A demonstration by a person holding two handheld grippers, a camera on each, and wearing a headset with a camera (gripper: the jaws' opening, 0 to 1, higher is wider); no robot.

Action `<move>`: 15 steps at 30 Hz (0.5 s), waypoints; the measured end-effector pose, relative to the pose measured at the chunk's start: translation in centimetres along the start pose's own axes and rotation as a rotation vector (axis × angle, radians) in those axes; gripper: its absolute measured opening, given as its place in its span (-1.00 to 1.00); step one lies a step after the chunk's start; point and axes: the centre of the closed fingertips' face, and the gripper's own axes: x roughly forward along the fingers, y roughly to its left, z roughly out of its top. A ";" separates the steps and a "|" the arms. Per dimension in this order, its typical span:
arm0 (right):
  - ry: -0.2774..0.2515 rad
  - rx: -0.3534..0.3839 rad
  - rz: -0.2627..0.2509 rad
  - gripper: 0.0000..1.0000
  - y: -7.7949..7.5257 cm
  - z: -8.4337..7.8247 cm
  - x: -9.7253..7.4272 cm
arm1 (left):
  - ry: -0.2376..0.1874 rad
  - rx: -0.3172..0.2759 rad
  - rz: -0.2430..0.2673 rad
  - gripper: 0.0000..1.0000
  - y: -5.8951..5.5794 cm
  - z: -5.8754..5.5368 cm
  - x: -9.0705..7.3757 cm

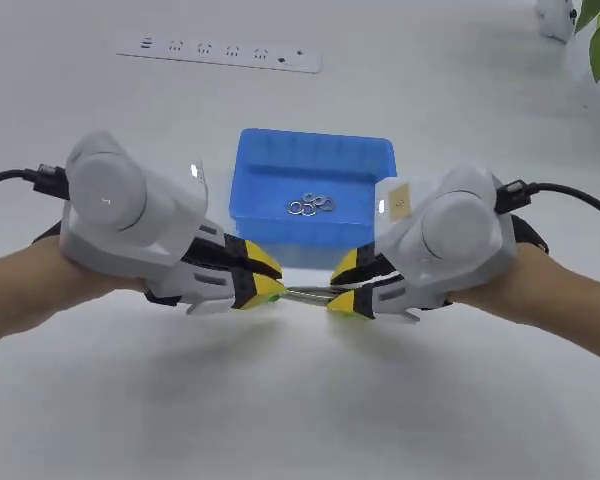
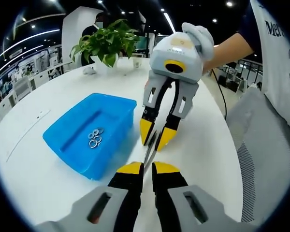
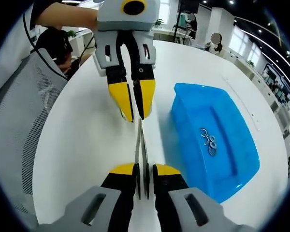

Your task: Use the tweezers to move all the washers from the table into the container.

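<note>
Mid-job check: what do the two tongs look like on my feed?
Both the left tongs and right tongs have rounded pale grey bodies, black jaws with yellow tips, and a black cable out the back. The right one carries a small tan label. The forearms are bare, no sleeves.

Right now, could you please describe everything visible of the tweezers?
The tweezers are thin, shiny metal: two slim arms lying close, narrowing toward the left gripper. They lie about level, bridging both grippers, each end pinched between yellow jaw tips; the right gripper holds the wider end. They hang just before the blue container, seemingly off the table. Their tips are hidden.
</note>
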 end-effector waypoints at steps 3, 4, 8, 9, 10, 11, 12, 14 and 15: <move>0.015 0.014 -0.012 -0.70 0.0 -0.2 -0.1 | 0.004 0.002 0.022 -0.76 -0.1 -0.1 -0.8; 0.024 0.015 -0.021 -0.70 -0.1 -0.4 -0.3 | 0.003 0.001 0.030 -0.75 -0.1 -0.1 -1.1; -0.040 0.072 -0.068 -0.70 -0.1 0.4 -2.3 | -0.046 0.002 0.100 -0.75 0.2 0.9 -3.0; -0.057 0.091 -0.078 -0.70 -0.2 0.5 -3.0 | -0.053 0.003 0.106 -0.75 0.2 1.0 -3.4; -0.076 0.107 -0.100 -0.70 -0.3 0.6 -4.0 | -0.059 0.000 0.123 -0.73 0.3 1.0 -3.9; -0.084 0.120 -0.116 -0.70 -0.3 0.6 -4.6 | -0.058 -0.008 0.131 -0.71 0.3 0.9 -4.2; -0.101 0.131 -0.132 -0.70 -0.3 0.6 -5.6 | -0.063 -0.011 0.159 -0.67 0.6 0.9 -4.7; -0.146 0.140 -0.149 -0.70 -0.2 1.1 -7.1 | -0.123 -0.040 0.207 -0.60 0.8 1.9 -6.0; -0.181 0.142 -0.171 -0.70 0.0 1.5 -8.3 | -0.133 -0.041 0.210 -0.54 0.7 2.0 -6.4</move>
